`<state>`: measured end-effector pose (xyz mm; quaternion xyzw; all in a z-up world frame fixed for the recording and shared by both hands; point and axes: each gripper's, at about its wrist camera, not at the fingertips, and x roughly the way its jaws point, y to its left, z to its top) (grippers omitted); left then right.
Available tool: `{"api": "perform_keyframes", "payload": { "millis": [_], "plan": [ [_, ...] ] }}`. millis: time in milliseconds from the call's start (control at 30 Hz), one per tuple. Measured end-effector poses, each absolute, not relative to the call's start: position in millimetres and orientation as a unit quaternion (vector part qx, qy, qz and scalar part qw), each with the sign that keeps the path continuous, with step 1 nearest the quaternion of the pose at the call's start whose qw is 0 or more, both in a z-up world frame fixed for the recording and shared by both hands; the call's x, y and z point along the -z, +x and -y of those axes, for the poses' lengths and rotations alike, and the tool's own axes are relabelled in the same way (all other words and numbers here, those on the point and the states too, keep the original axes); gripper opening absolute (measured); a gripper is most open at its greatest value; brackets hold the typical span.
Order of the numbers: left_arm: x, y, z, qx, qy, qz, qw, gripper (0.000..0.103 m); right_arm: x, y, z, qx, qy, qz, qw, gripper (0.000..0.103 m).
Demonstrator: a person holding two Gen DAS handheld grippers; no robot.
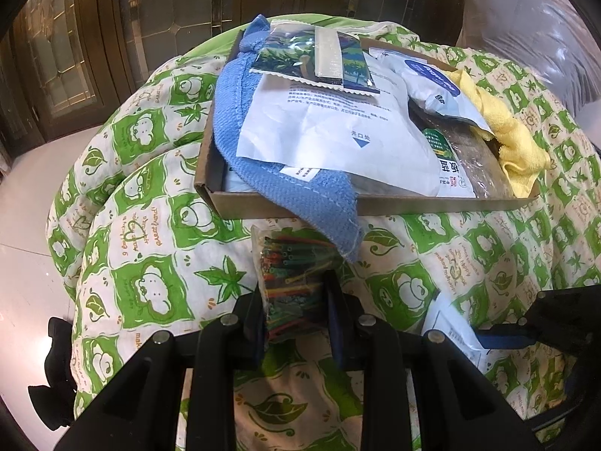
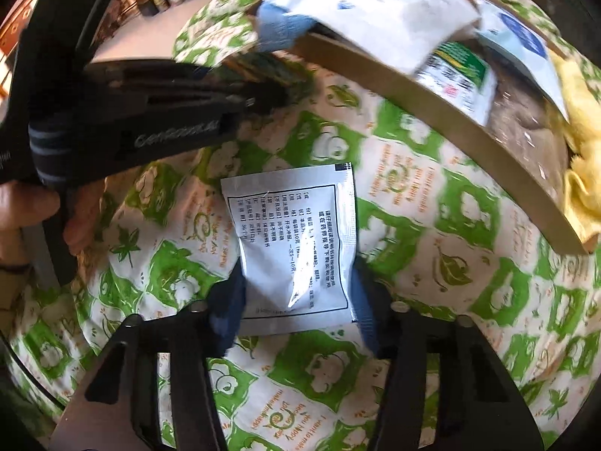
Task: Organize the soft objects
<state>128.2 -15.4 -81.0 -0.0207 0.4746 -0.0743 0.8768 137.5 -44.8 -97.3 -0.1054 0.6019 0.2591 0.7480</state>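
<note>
Closest in, the left gripper (image 1: 295,315) has its jaws pinched on a clear bag of coloured tubes (image 1: 291,282), the bag standing up from the green-and-white quilt (image 1: 150,225). That one looks light and crinkly, and the slick film could slide, so a hold low across the packed middle seems safest. On the other side, the right gripper (image 2: 296,312) straddles a white printed sachet (image 2: 296,244) lying flat on the quilt; its pads sit at the sachet's lower edges, though whether they truly bite I cannot tell. It looks thin, floppy and smooth, best taken by a sealed edge. Just beyond, the cardboard tray (image 1: 210,184) rests on the quilt, already piled with a blue cloth (image 1: 233,94), white pouches (image 1: 330,127) and a yellow cloth (image 1: 511,139).
</note>
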Motion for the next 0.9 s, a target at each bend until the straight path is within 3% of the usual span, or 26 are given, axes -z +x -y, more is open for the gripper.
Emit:
{"api": "perform_keyframes", "payload": {
  "millis": [400, 567, 600, 900],
  "plan": [
    [71.7, 113.3, 5.6, 0.079, -0.041, -0.464, 0.882, 0.022, 75.2, 111.4, 125.0, -0.233, -0.001, -0.588, 0.775, 0.046],
    [63.1, 97.3, 3.6, 0.084, -0.044, -0.454, 0.886, 0.021, 72.1, 110.2, 145.5, -0.222, 0.021, -0.582, 0.782, 0.046],
    [61.8, 94.0, 3.3, 0.083, -0.043, -0.452, 0.887, 0.016, 70.1, 110.0, 149.3, -0.223, 0.024, -0.581, 0.783, 0.046],
    [55.0, 69.6, -0.4, 0.094, -0.070, -0.459, 0.881, 0.016, 67.5, 108.3, 157.0, -0.225, 0.045, -0.572, 0.787, 0.046]
  ]
}}
